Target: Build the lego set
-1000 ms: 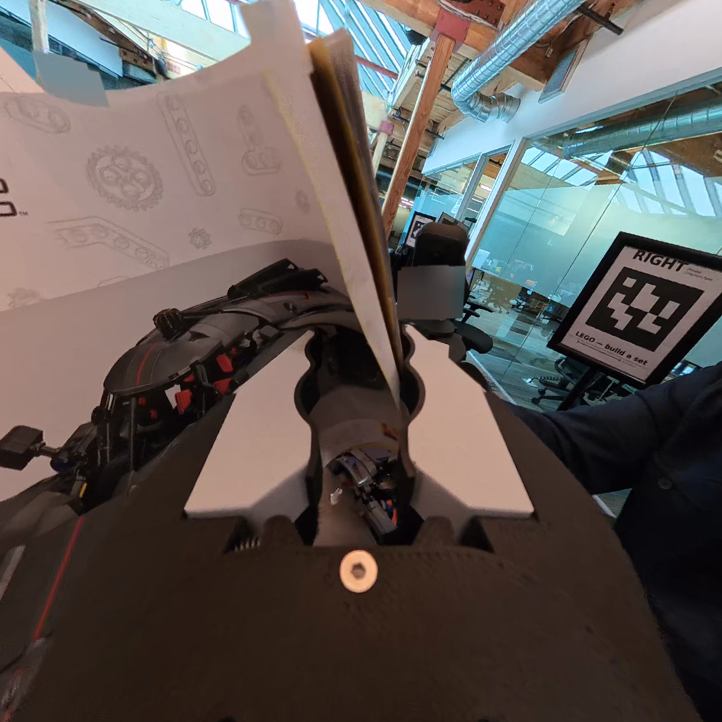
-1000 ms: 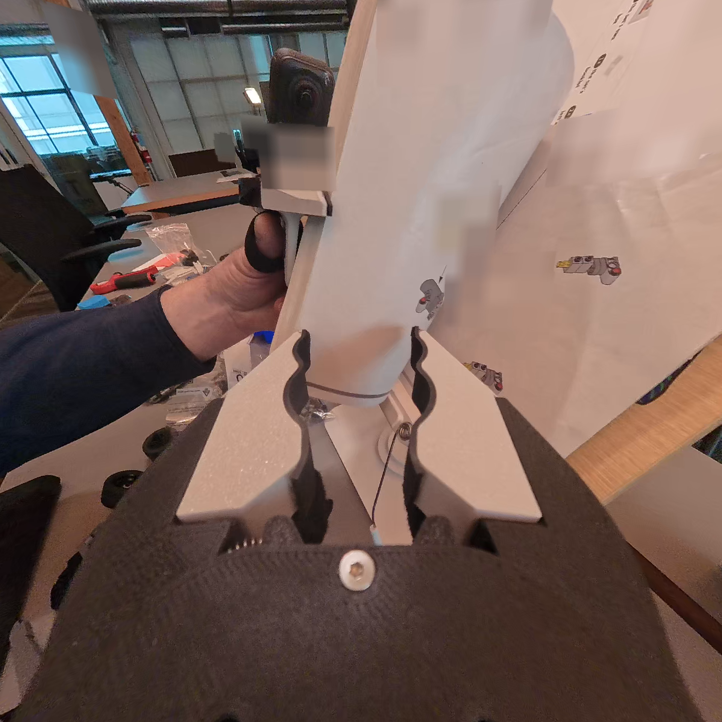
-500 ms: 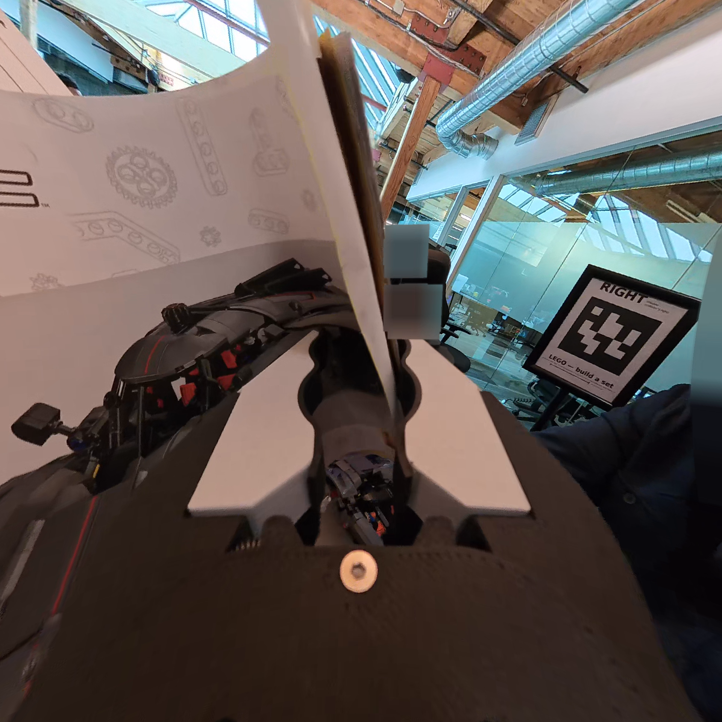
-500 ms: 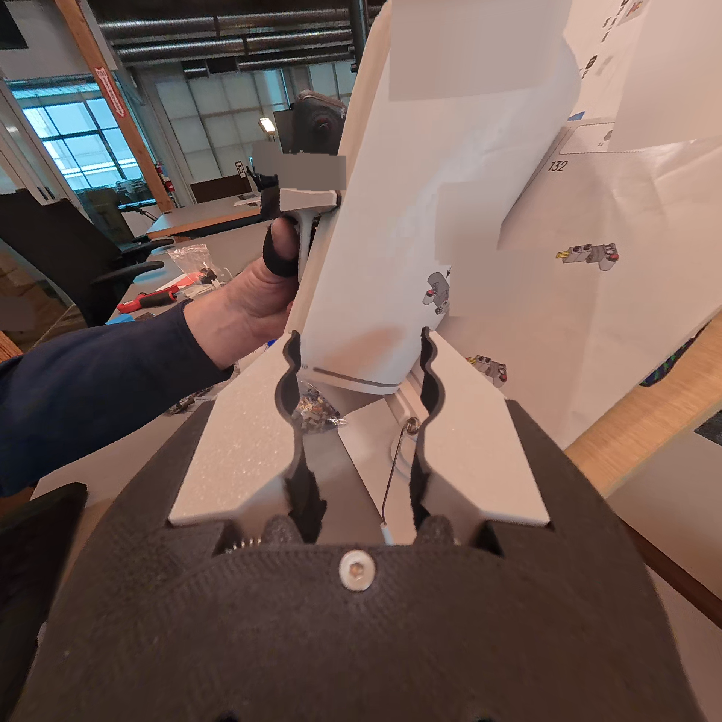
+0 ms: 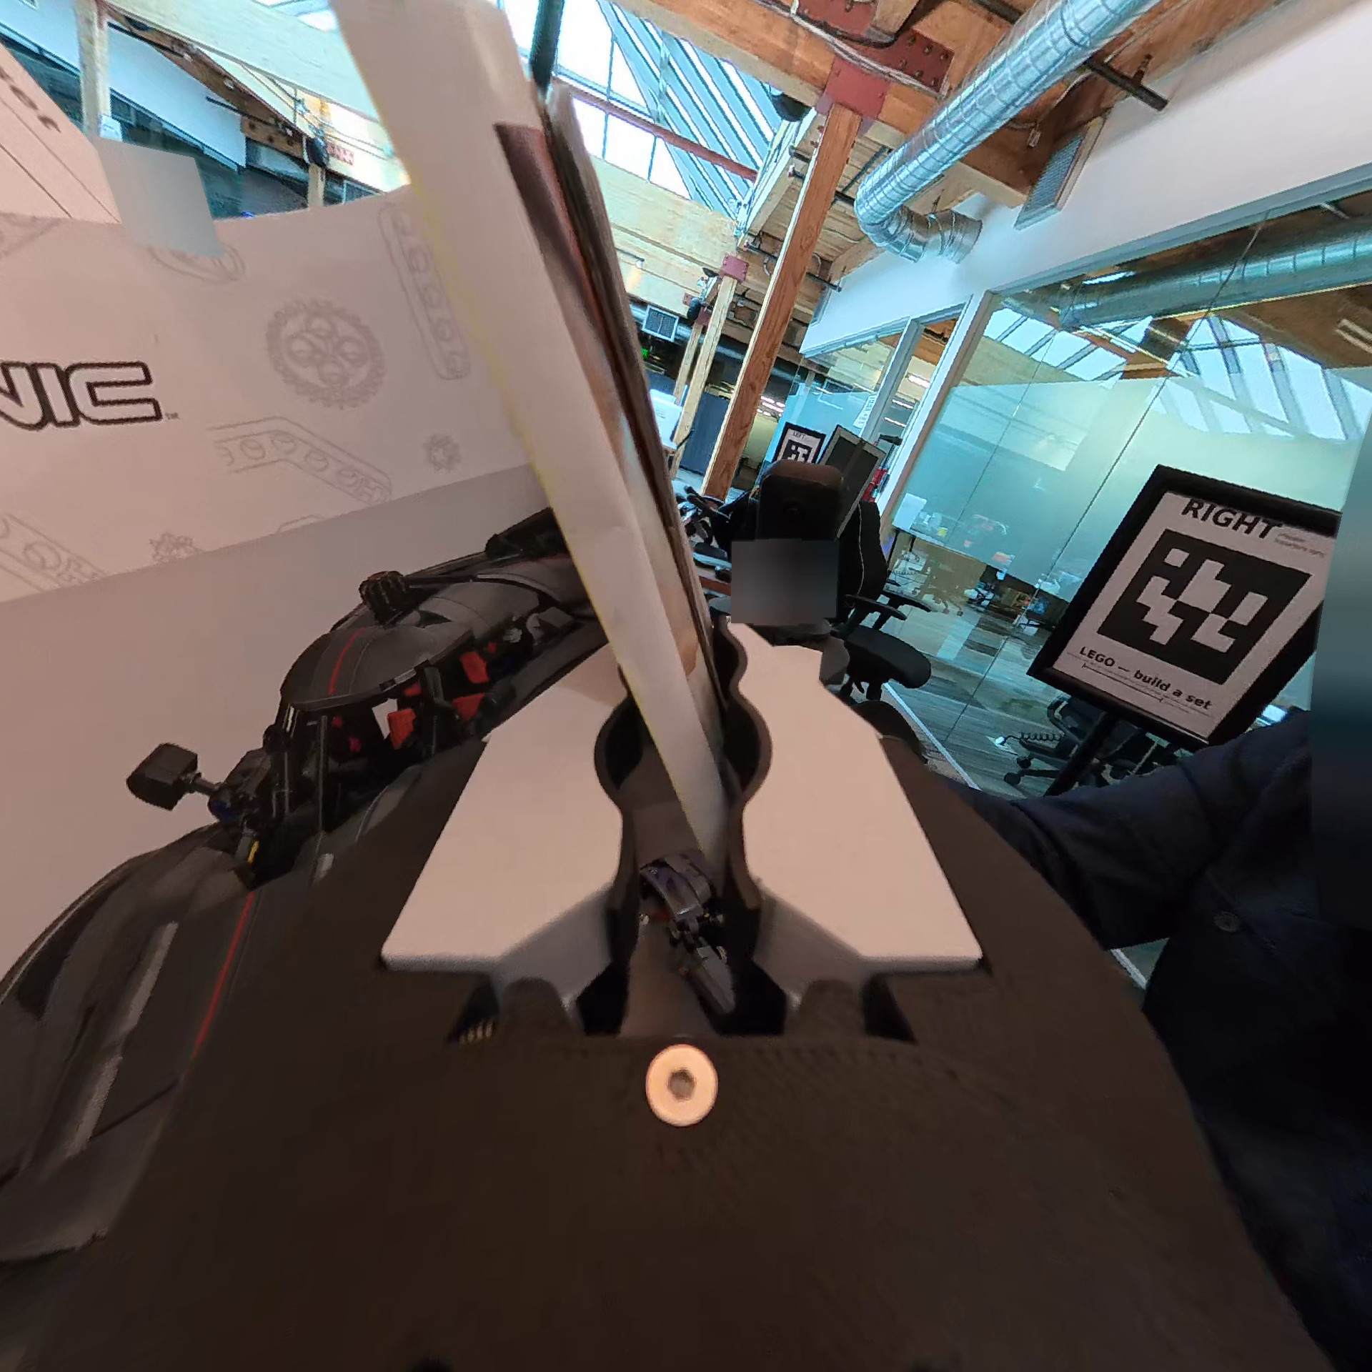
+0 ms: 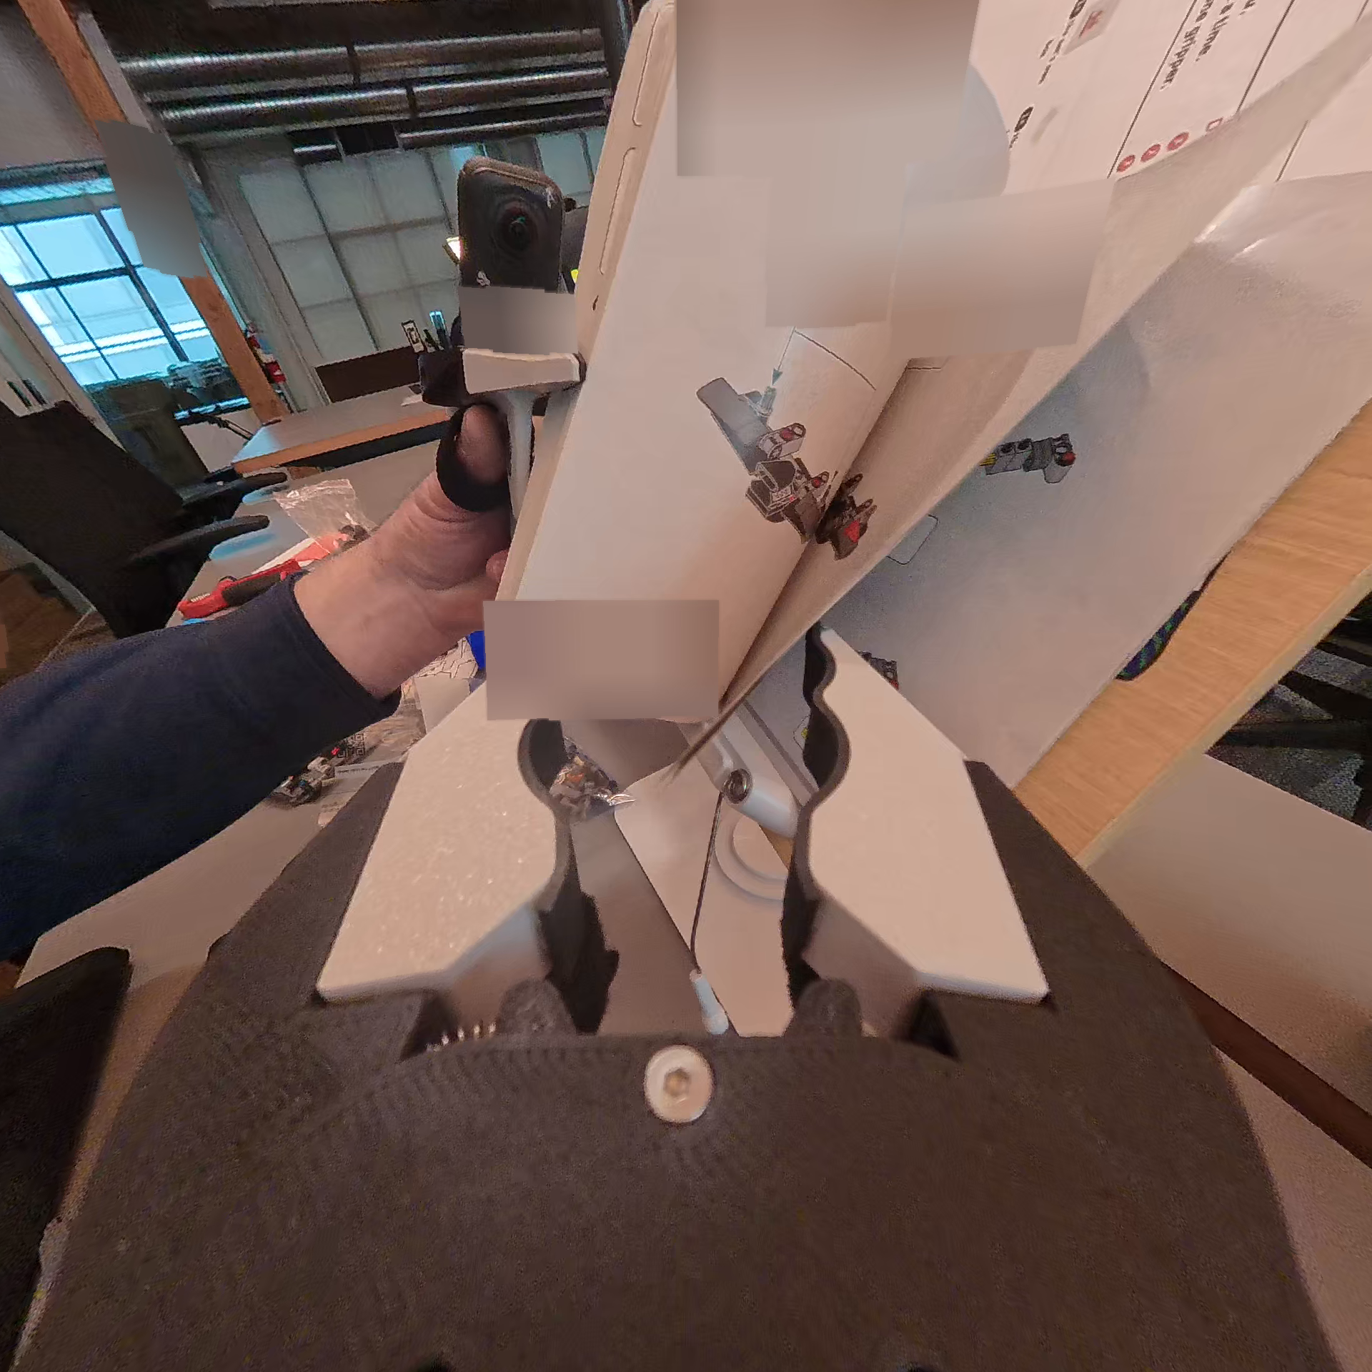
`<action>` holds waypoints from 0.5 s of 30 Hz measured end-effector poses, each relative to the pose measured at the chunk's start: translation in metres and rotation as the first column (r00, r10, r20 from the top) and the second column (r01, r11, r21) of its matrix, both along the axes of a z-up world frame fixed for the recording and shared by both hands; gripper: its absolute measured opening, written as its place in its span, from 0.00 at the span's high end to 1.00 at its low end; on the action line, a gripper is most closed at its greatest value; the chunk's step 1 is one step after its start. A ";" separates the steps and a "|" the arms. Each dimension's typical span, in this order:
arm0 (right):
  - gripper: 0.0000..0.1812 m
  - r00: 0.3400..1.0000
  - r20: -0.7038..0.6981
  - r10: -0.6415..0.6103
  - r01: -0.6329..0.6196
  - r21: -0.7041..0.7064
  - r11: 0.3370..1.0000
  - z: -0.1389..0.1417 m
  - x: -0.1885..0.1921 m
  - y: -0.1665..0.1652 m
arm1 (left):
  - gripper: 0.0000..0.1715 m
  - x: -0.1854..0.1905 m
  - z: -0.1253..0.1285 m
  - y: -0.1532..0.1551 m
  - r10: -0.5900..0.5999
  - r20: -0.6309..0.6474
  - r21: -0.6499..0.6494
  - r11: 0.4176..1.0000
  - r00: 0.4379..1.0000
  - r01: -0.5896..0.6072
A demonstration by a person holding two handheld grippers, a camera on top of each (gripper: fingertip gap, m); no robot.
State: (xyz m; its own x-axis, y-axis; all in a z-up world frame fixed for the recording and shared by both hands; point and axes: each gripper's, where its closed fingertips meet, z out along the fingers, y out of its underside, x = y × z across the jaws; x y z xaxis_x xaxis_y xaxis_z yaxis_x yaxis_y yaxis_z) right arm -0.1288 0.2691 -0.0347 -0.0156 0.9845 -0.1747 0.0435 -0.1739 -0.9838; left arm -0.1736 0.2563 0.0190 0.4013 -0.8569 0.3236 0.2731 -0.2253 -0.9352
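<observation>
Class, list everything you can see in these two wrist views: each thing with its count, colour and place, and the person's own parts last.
Instruction booklet: one, white pages, upright between the left fingers.
Framed marker sign: one, black and white, right, on a stand.
Office chairs: several, black, background.
Duct: one, silver, ceiling.
Plastic bag: one, clear, far desk.
Red tool: one, same desk.
Left hand-held gripper: shut on the booklet.
Right hand-held gripper: open, page tips between.
Hand: one, navy sleeve.

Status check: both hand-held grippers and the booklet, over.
Left hand-held gripper clamped on instruction booklet, held upright. Right hand-held gripper open, loose page corner between its fingers, not pinched. Nothing blocking.
</observation>
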 end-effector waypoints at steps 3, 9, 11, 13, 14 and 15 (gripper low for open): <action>0.66 1.000 -0.004 0.005 -0.005 -0.011 1.000 0.000 -0.001 0.000 | 0.92 -0.001 -0.001 0.000 -0.012 0.024 -0.012 1.000 1.000 0.012; 0.66 1.000 -0.001 0.007 -0.007 -0.013 1.000 -0.003 -0.001 0.000 | 0.94 0.004 -0.001 0.003 -0.002 0.012 0.009 1.000 1.000 0.002; 0.66 1.000 0.000 0.007 -0.007 -0.015 1.000 -0.004 0.000 0.000 | 0.94 0.005 -0.001 0.004 -0.010 0.024 0.000 1.000 1.000 0.010; 0.66 1.000 -0.003 0.010 -0.010 -0.020 1.000 -0.004 0.000 0.001 | 0.94 0.005 -0.001 0.006 -0.009 0.024 -0.003 1.000 1.000 0.010; 0.65 1.000 -0.004 0.011 -0.011 -0.021 1.000 -0.004 0.000 0.001 | 0.94 0.006 -0.001 0.005 -0.018 0.030 -0.007 1.000 0.999 0.018; 0.65 1.000 -0.004 0.011 -0.011 -0.022 1.000 -0.004 0.000 0.001 | 0.94 0.006 -0.001 0.005 -0.017 0.027 -0.007 1.000 1.000 0.017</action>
State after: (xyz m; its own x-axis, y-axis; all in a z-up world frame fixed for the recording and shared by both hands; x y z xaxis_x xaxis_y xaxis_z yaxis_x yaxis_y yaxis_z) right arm -0.1285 0.2705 -0.0386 -0.0274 0.9802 -0.1962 0.0418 -0.1950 -0.9799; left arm -0.1674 0.2617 0.0177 0.3782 -0.8611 0.3400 0.2943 -0.2364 -0.9260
